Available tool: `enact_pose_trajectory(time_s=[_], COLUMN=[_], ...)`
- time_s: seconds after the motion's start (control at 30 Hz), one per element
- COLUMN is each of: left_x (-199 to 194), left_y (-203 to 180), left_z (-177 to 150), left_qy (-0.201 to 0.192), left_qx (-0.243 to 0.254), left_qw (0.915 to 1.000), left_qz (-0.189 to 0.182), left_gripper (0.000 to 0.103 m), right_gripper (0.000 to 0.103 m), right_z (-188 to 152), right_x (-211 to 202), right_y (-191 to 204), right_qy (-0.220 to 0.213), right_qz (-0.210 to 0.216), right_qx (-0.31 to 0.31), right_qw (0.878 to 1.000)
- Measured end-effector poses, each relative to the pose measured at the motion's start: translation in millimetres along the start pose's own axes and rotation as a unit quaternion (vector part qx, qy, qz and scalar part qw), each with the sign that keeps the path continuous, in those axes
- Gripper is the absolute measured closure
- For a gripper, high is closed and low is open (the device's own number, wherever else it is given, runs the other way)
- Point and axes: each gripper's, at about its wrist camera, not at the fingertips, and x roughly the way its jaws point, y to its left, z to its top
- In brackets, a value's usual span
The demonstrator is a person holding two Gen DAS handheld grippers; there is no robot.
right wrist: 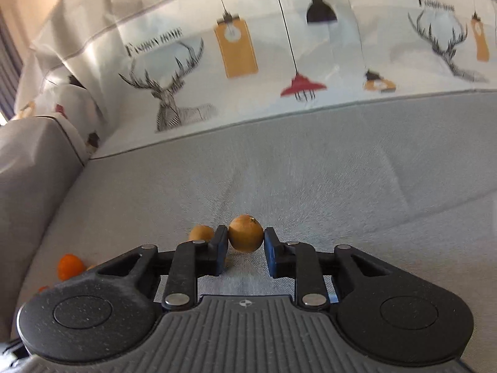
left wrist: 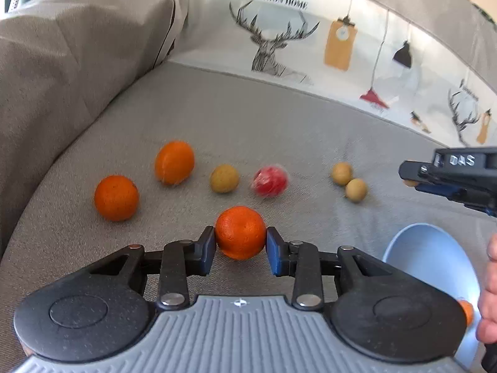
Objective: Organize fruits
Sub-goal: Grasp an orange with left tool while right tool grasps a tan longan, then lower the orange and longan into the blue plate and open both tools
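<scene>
The left gripper [left wrist: 240,247] has its jaws pressed against both flanks of an orange [left wrist: 240,232], holding it at its widest girth, which is likely the surest purchase on a round, slippery fruit. Whether that orange rests on the grey sofa seat [left wrist: 279,130] or is already raised just clear of it cannot be told. The pale blue bowl [left wrist: 431,258] lies just to the right of this orange, near the person's hand [left wrist: 489,292], and something small and orange shows inside it; the bowl seems to be where fruit is being gathered, so a short carry to the right would finish this piece.

Beyond the held orange, the rest lie loose on the seat: two more oranges [left wrist: 116,198] [left wrist: 174,163] to its far left, a yellowish round fruit [left wrist: 224,178] and a red fruit [left wrist: 270,181] straight behind it, and a touching pair of small tan fruits [left wrist: 349,181] behind and to the right.

The right gripper [right wrist: 246,244] holds a small tan fruit [right wrist: 246,233] between its jaws, gripped across the middle. Another tan fruit [right wrist: 201,233] sits just left of its left jaw. From the left wrist view this gripper appears off the seat, behind and right of the held orange, above the bowl's side, probably so both loads can be dropped in turn.
</scene>
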Motion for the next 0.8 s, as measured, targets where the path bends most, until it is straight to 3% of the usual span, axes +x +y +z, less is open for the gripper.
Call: enact_pose_trajectory(time_s=[0.2,0.47,0.8], left_x=[-21,-60,-102], left_y=[-5,-21,-38], left_z=[-5,-19,-53], left_qy=[-0.015,-0.045,-0.044], left_qx=[0.008,0.052,0.096], left_qw=[0.9987,0.9929,0.9811], left_qz=[-0.047,-0.097,-0.162], left_gripper=[0.065,0.065,0.065], right_gripper=[0.077,0.077,0.077], right_z=[-12,-65,-105], right_x=[-64,-143,-184], right_y=[-5,-27,-57], right_qy=[-0.044,-0.071,-0.086], right_qz=[0.01,0.001,-0.013], right_qx=[-0.033,-0.045,-0.027], right_qw=[0.998,0.996,0.996])
